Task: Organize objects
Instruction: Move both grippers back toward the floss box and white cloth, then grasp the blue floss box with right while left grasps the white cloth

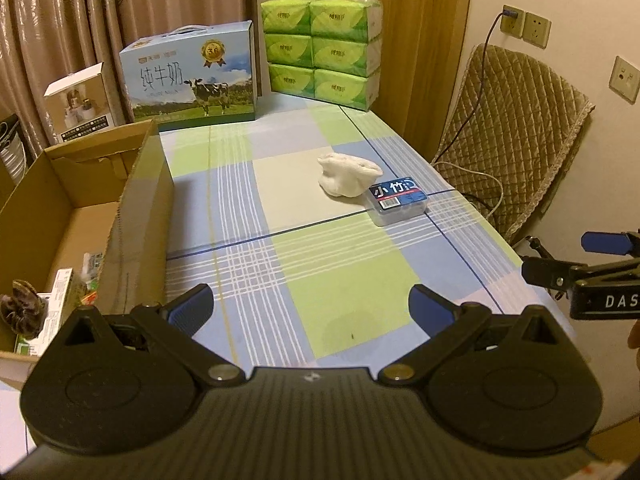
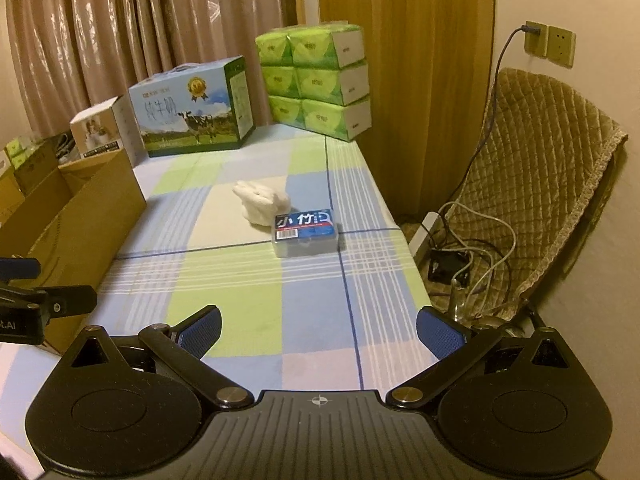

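Both the left gripper (image 1: 310,306) and right gripper (image 2: 319,330) are held wide apart, empty; the cardboard box (image 1: 132,216) contents (partly cropped) are barely made out.

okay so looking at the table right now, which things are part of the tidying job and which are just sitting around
Part of the job:
- white cloth bundle
- small clear box with blue label
- open cardboard box, already holding some items
- left tool and right tool, both open and empty

Probably just sitting around:
- milk carton
- green tissue packs
- quilted chair
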`<state>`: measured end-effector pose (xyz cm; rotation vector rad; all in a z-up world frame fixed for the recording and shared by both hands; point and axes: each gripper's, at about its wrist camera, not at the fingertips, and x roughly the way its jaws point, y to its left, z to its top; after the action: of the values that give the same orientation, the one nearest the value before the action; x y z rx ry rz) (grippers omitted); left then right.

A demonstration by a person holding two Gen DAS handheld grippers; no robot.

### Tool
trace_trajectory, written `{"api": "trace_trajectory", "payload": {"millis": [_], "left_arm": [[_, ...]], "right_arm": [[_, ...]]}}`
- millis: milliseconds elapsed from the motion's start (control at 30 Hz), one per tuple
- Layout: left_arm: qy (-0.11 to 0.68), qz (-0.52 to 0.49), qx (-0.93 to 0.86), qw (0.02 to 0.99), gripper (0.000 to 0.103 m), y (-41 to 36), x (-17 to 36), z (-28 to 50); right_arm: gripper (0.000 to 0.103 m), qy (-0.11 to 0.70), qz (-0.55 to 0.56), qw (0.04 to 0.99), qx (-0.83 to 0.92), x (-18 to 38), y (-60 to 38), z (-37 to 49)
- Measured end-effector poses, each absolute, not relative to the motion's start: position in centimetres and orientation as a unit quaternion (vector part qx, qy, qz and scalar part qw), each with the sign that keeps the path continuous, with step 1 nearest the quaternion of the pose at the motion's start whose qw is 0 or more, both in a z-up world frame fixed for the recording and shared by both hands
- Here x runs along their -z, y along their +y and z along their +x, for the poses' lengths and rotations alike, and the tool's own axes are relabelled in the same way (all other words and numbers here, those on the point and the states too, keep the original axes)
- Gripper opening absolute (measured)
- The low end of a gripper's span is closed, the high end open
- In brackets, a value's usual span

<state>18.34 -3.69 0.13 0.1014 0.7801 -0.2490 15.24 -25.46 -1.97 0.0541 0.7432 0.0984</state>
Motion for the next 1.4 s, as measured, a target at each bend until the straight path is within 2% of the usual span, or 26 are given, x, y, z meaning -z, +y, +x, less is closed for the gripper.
{"api": "trace_trajectory", "payload": {"millis": [633,900,1400], "left_arm": [[0.384,0.053,0.116,0.914,0.102,-4.7,1.5,23.6],[0.374,0.049,0.105,0.920,0.102,-4.9,2.2,27.6],[0.381,0.029,0.096,0.919,0.102,-5.6,5.9,33.6]], "right_arm": [[0.101,0.379,0.019,0.924,-0.052,5.1,-26.0,20.4],[0.101,0.361,0.032,0.928,-0.092,6.5,-25.5,24.1],[0.101,0.358,-0.003,0.928,-0.106,12.8,-23.0,33.8]]}}
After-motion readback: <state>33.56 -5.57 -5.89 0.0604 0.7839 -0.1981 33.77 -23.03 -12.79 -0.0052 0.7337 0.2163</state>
